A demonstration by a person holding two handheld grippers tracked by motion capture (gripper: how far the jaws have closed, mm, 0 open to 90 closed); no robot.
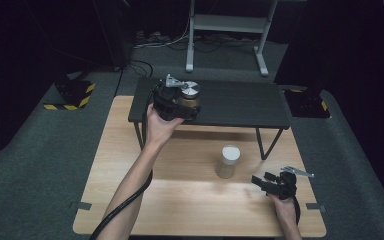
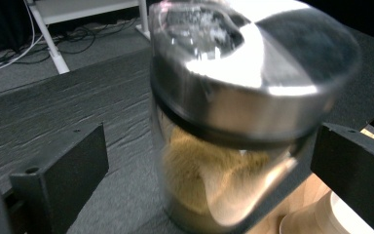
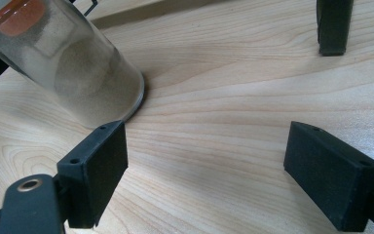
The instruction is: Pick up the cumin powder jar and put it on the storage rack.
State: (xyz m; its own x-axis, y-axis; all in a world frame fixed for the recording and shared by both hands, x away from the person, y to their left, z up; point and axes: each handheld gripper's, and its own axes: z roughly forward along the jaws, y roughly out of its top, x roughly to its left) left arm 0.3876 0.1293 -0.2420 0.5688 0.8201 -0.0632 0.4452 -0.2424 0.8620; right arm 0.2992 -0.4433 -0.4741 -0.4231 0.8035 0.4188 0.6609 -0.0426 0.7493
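Near the left end of the black shelf (image 1: 240, 102), the steel-lidded jar (image 1: 190, 95) stands set down between the left gripper's (image 1: 182, 102) parted jaws; the right gripper (image 1: 260, 181) rests open beside the white-lidded jar (image 1: 228, 161)

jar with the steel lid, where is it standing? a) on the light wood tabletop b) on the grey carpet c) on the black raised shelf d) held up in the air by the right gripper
c: the high view shows the jar with the steel lid on the black raised shelf, with the left gripper right at it.
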